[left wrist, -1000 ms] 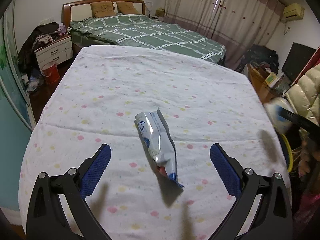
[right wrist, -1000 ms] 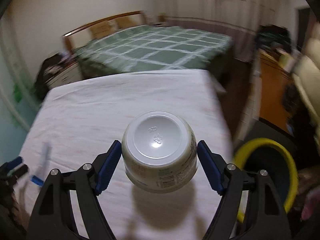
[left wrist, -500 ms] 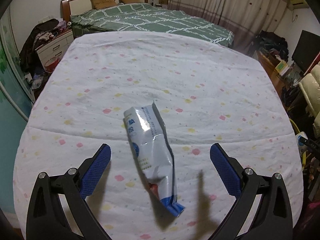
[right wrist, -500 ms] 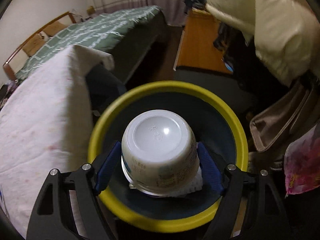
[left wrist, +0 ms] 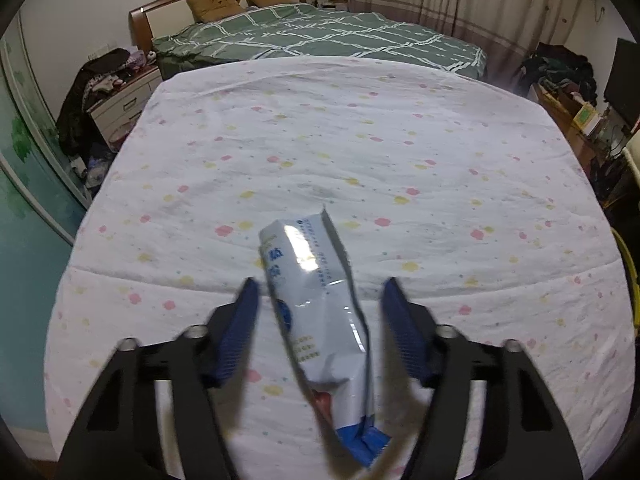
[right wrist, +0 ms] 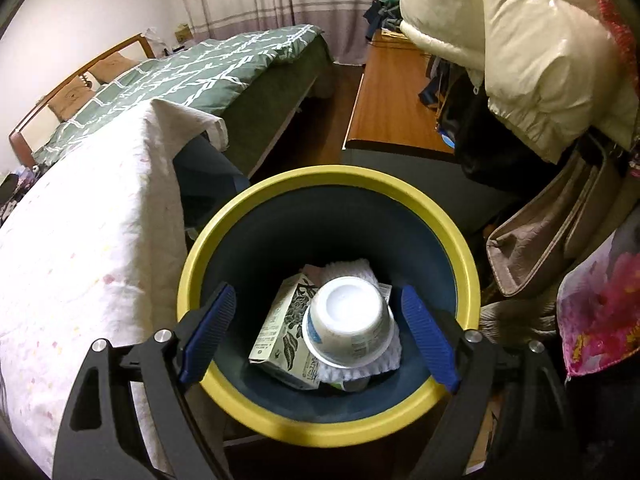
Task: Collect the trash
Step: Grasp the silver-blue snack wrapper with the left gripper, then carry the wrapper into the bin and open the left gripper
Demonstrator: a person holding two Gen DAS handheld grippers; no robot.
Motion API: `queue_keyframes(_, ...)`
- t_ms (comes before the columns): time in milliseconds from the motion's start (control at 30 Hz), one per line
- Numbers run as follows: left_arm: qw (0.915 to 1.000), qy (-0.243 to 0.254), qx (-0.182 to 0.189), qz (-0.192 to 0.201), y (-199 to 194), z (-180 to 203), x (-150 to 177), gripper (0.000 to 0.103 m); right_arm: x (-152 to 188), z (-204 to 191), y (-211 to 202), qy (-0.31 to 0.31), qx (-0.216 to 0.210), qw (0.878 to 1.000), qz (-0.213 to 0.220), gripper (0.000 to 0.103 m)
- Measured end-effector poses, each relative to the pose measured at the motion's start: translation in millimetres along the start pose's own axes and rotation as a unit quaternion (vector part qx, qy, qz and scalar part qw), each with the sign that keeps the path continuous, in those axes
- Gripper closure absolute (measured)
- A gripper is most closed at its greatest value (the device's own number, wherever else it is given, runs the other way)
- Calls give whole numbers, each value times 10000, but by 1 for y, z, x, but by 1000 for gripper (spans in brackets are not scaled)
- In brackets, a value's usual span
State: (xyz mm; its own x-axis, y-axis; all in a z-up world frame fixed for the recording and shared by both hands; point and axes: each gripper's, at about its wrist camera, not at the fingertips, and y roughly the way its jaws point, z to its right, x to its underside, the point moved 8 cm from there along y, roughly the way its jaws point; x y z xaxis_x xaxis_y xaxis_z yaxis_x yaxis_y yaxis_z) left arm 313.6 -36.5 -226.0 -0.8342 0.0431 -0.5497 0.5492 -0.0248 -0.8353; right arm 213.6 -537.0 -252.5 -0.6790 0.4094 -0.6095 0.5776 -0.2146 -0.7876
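The left gripper (left wrist: pixel 318 312) hovers over the near part of a table covered in a white cloth with pink and yellow dots (left wrist: pixel 360 152). Its blue-padded fingers (left wrist: pixel 240 332) are blurred and stand partly apart, one on each side of a crumpled white and blue plastic wrapper (left wrist: pixel 320 308). Neither pad touches the wrapper: a narrow gap shows on the left and a wider one on the right. The wrapper lies lengthwise between the fingers, its open top end pointing toward the middle of the cloth and its blue sealed end (left wrist: pixel 366 444) toward the near edge. Beyond the table's far edge stands a bed with a green checked cover (left wrist: pixel 320 36).

The right gripper (right wrist: pixel 320 336) is spread wide and holds nothing, its blue pads (right wrist: pixel 428 340) poised over the near rim of a dark blue bin with a yellow rim (right wrist: pixel 248 216). The bin stands just beside the right edge of the cloth-covered table (right wrist: pixel 80 240). Inside the bin, a white plastic cup (right wrist: pixel 348 328) rests upside down, bottom facing up, between the two fingers but well below them. It sits on a white paper napkin (right wrist: pixel 360 364) and against a black-and-white printed carton (right wrist: pixel 280 328) on its left. To the right of the bin hang a cream puffer jacket (right wrist: pixel 520 60) and a beige bag (right wrist: pixel 560 224).
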Motion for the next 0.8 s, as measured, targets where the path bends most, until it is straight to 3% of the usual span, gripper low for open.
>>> queue_keyframes(200, 9996, 181, 194, 30, -9, 14, -2, 71, -3, -7, -17, -64, -111, 9997, 214, 22)
queue_keyframes(333, 9977, 465, 465, 168, -24, 49, -10, 71, -2, -3, -38, -104, -111, 9989, 439, 22)
queue_keyframes(433, 9926, 835, 831, 305, -43, 96, -18, 71, 5, 5, -54, -68, -146, 9983, 561, 22)
queue_keyframes(633, 9676, 1756, 1764, 430, -75, 222, -30, 71, 22, 30, -81, 13, -69, 9974, 716, 22)
queue_keyframes(800, 9364, 2499, 2418, 473, -94, 340, -24, 71, 30, 55, -100, 161, 46, 9959, 884, 22)
